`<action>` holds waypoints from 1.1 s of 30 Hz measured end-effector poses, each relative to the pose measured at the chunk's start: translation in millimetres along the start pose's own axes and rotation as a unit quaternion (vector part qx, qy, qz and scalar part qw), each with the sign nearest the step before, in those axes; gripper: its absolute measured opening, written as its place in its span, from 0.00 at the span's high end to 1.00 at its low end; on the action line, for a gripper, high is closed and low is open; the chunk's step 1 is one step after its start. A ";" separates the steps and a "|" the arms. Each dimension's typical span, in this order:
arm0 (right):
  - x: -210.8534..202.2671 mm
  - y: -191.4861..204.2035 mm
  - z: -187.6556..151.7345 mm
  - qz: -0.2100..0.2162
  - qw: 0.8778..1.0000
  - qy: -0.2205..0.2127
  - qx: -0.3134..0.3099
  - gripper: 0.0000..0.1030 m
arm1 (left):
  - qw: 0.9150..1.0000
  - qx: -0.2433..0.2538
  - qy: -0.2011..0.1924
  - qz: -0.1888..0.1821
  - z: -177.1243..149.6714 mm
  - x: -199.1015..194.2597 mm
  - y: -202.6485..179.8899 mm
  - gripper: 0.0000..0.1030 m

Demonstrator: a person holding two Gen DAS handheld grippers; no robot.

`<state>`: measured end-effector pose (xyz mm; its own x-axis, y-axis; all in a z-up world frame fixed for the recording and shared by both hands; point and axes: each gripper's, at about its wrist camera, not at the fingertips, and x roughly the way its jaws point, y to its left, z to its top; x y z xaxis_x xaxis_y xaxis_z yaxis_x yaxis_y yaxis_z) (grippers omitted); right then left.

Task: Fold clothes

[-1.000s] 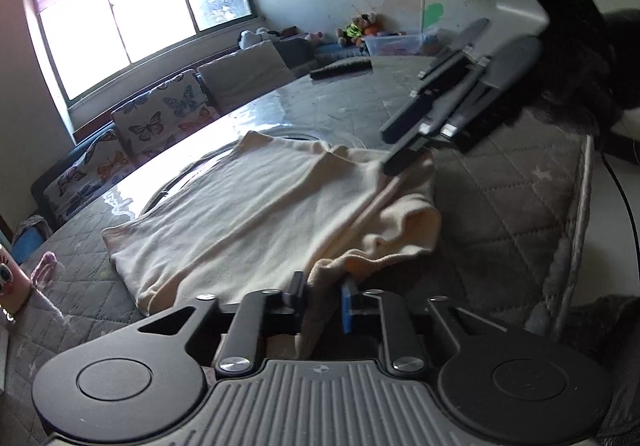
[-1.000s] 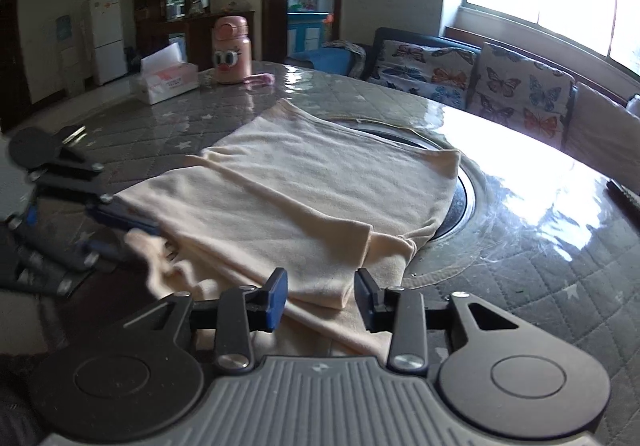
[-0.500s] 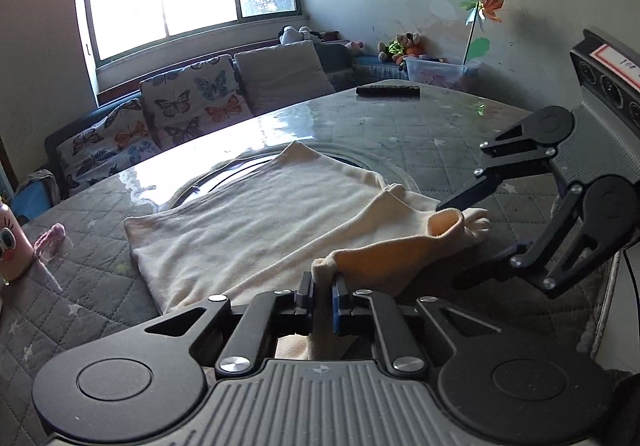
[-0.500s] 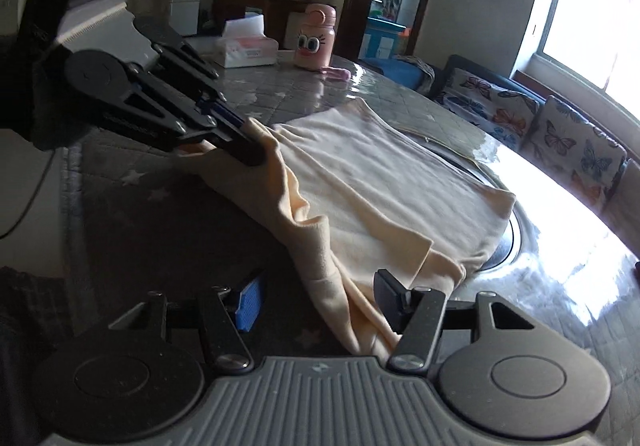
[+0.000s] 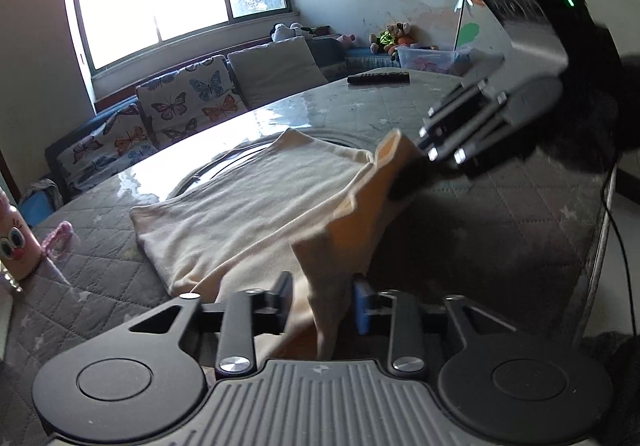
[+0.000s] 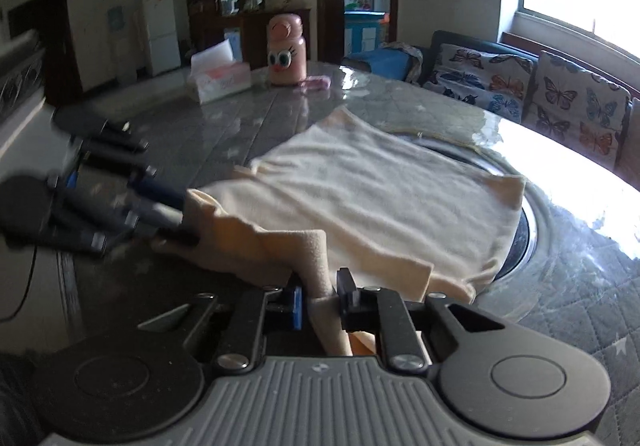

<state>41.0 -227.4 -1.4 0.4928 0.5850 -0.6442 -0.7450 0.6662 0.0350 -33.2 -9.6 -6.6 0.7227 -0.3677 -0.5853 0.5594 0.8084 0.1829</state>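
Daylight pours in through the big blown-out window (image 5: 180, 2), pure white with no detail behind the panes. It throws hard glare across the glossy grey quilted tabletop (image 6: 560, 182). Near edges sit in deep shadow, mostly the black ribbed gripper body (image 5: 320, 402). Heavy fisheye bend, walls curving at the corners. The right gripper (image 5: 404, 178) is motion-smeared in the left view, the left gripper (image 6: 184, 222) in the right view.
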 end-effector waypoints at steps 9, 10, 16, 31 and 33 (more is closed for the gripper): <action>0.9 -0.8 14.9 -0.009 1.000 -0.019 0.009 0.86 | 0.996 0.066 0.014 0.062 -16.7 8.8 -9.1 0.62; 1.5 -0.5 13.8 -0.010 1.000 -0.019 0.011 0.87 | 0.995 0.073 0.015 0.067 -17.8 10.3 -9.2 0.66; -1.8 4.6 3.1 -0.017 0.999 -0.026 0.018 0.89 | 0.994 0.097 0.006 0.055 -19.2 4.6 -9.1 0.93; -86.5 46.1 -0.7 0.032 0.997 -0.069 0.011 0.90 | 0.998 0.050 -0.032 0.007 0.3 -94.9 -14.3 0.95; -96.6 52.9 -1.1 0.035 0.997 -0.072 0.008 0.90 | 0.998 0.049 -0.033 0.002 1.5 -98.4 -13.2 0.95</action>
<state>-46.5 -249.2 61.8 0.5010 0.6894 -0.5232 -0.7724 0.6289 0.0892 -111.2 15.1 49.8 0.7477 -0.3969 -0.5323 0.5918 0.7620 0.2630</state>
